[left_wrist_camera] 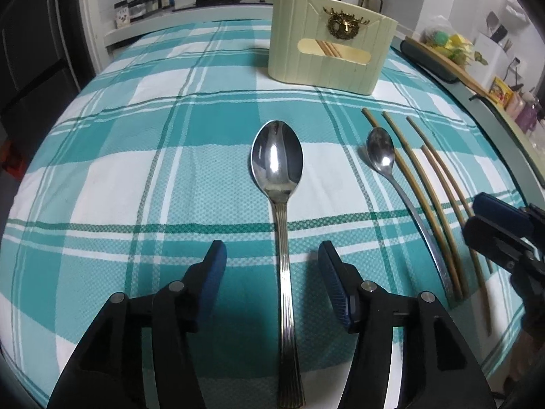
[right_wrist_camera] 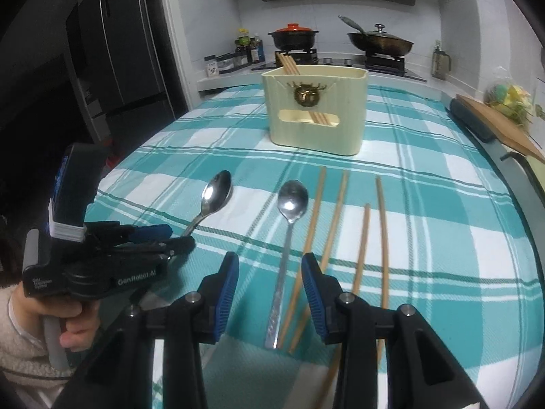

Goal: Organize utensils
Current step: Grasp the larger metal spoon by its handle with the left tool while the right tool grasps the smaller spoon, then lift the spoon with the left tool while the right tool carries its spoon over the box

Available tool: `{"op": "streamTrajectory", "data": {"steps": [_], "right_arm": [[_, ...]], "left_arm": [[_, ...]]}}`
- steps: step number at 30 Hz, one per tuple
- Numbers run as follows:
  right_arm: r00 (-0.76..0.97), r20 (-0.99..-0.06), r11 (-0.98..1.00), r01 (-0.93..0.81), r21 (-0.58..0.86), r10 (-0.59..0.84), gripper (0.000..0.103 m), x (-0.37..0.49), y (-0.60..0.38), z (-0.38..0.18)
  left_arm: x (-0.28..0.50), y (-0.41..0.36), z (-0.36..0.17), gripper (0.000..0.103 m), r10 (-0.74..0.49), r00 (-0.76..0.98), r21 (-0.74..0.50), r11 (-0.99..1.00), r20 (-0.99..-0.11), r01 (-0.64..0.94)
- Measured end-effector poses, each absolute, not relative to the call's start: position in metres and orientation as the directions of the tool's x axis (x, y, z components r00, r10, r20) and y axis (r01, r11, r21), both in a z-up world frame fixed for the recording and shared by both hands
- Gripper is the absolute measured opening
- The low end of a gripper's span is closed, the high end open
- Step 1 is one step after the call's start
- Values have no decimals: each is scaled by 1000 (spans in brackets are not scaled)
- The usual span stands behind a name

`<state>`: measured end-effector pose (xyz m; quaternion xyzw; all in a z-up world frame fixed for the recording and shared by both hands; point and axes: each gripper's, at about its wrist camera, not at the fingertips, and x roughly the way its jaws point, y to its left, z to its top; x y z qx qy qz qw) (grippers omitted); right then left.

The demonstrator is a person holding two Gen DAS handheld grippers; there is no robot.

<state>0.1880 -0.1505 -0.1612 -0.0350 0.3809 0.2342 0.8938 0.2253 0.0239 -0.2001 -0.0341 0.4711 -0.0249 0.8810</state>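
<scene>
A large steel spoon (left_wrist_camera: 277, 160) lies on the checked cloth, its ribbed handle running between the open fingers of my left gripper (left_wrist_camera: 272, 255); it also shows in the right wrist view (right_wrist_camera: 215, 193). A smaller spoon (left_wrist_camera: 381, 153) (right_wrist_camera: 292, 201) lies to its right, beside several wooden chopsticks (left_wrist_camera: 432, 197) (right_wrist_camera: 337, 201). My right gripper (right_wrist_camera: 270, 269) is open over the small spoon's handle and the nearest chopsticks. A cream utensil holder (left_wrist_camera: 327, 51) (right_wrist_camera: 316, 116) stands behind, with chopsticks inside.
A teal and white checked cloth (left_wrist_camera: 136, 156) covers the table. A wooden board (right_wrist_camera: 504, 126) on a dark tray lies at the right edge. A stove with two pans (right_wrist_camera: 378, 42) and spice jars stands behind. A dark fridge (right_wrist_camera: 112, 51) is at left.
</scene>
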Motion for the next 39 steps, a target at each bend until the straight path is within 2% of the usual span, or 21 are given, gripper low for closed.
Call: {"op": "streamTrajectory", "data": {"steps": [5, 8, 11, 17, 21, 24, 26, 29, 30, 31, 32, 39], "right_arm": [[477, -780, 884, -420, 204, 406, 39, 242, -129, -192], [434, -821, 899, -388, 201, 371, 39, 263, -123, -209], [462, -822, 910, -386, 152, 333, 39, 271, -118, -210], [482, -824, 913, -395, 99, 297, 39, 290, -110, -209], [490, -822, 910, -407, 80, 291, 46, 300, -107, -209], [509, -814, 908, -416, 53, 281, 47, 303, -101, -210], [523, -806, 903, -428, 33, 277, 47, 303, -99, -212], [543, -795, 899, -438, 7, 270, 47, 299, -97, -213], [550, -793, 899, -437, -5, 263, 46, 298, -96, -213], [557, -792, 903, -429, -15, 251, 38, 298, -96, -213], [564, -790, 908, -418, -24, 239, 35, 299, -96, -212], [579, -751, 918, -385, 92, 317, 36, 295, -119, -198]], "left_arm": [[243, 28, -203, 59, -74, 531, -64, 997, -844, 37], [251, 29, -203, 59, -72, 526, -57, 997, -848, 46], [259, 28, -204, 61, -68, 526, -52, 998, -848, 46], [272, 24, -207, 74, -62, 527, -39, 998, -848, 55], [281, 23, -208, 76, -49, 532, -30, 999, -845, 44], [284, 23, -208, 74, -40, 543, -19, 999, -838, 45], [284, 24, -208, 68, -32, 555, -11, 999, -831, 41], [282, 23, -207, 45, -45, 577, -14, 998, -816, 59], [282, 22, -206, 42, -44, 581, -9, 998, -812, 64], [282, 22, -206, 42, -44, 586, -6, 998, -809, 66], [282, 23, -206, 42, -49, 589, -14, 998, -806, 64], [270, 36, -187, 41, -78, 626, -73, 997, -776, 35]]}}
